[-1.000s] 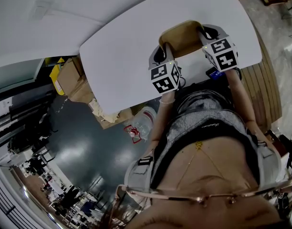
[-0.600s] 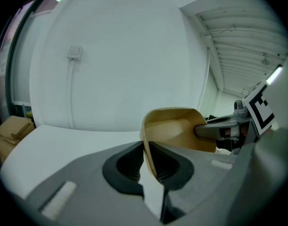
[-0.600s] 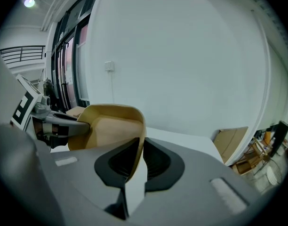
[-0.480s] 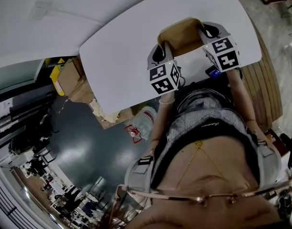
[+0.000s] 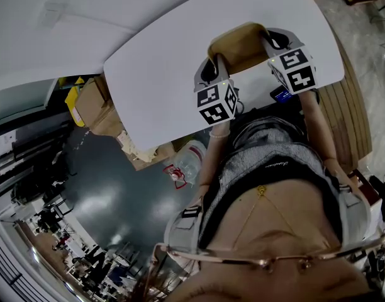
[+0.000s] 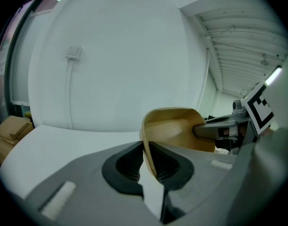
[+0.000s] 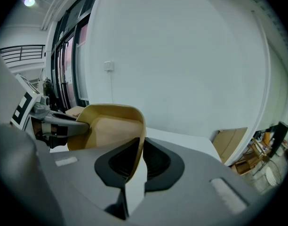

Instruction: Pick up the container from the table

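Observation:
A tan, open container [image 5: 239, 46] is held between my two grippers over the near edge of the white table [image 5: 161, 74]. My left gripper [image 5: 212, 68] is shut on the container's left rim; in the left gripper view the thin rim [image 6: 148, 135] runs between the dark pads of that gripper [image 6: 146, 147]. My right gripper [image 5: 273, 43] is shut on the opposite rim, seen in the right gripper view as the container [image 7: 111, 126] pinched by the gripper [image 7: 140, 145]. I cannot tell whether the container's base touches the table.
Cardboard boxes [image 5: 95, 106] stand on the floor under the table's left end, and a clear plastic bottle [image 5: 189, 159] lies near the person's legs. Another cardboard box [image 7: 231, 142] sits past the table's far right. A white wall rises behind the table.
The container and both grippers have shifted very slightly away from the person. Both grips are unchanged.

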A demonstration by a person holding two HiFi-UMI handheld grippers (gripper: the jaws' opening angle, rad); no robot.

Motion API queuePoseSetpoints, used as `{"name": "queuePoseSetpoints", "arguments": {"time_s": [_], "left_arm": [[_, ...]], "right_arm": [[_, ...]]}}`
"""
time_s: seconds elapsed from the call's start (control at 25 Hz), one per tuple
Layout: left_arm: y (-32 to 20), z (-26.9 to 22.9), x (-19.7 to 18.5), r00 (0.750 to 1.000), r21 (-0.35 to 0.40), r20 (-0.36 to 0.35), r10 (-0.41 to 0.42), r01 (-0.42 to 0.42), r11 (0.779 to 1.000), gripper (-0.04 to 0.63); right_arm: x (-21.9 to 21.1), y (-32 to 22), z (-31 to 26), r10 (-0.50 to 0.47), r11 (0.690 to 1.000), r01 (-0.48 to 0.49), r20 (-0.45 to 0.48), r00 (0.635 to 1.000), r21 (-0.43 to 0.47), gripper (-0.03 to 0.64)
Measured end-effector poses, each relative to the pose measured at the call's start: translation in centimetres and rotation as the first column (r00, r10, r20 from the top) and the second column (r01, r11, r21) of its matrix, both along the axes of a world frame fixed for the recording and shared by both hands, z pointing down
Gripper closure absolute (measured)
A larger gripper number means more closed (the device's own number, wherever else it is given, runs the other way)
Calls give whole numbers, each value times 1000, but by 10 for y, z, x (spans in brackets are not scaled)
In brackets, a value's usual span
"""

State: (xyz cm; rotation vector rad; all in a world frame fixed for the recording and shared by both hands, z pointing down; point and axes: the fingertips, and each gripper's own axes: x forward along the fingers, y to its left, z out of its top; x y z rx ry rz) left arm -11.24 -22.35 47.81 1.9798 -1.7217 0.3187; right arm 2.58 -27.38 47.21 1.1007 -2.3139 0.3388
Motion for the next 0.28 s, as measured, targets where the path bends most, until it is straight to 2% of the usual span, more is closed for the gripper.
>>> {"name": "queuePoseSetpoints", "arguments": {"time_s": [0.28], "left_arm": [[-3,2,-1,1000,-6,-2,4,-4,1000,561]], "right_arm": [[-1,-5,3,1,1000,-1,-2,1000,3,568]]}}
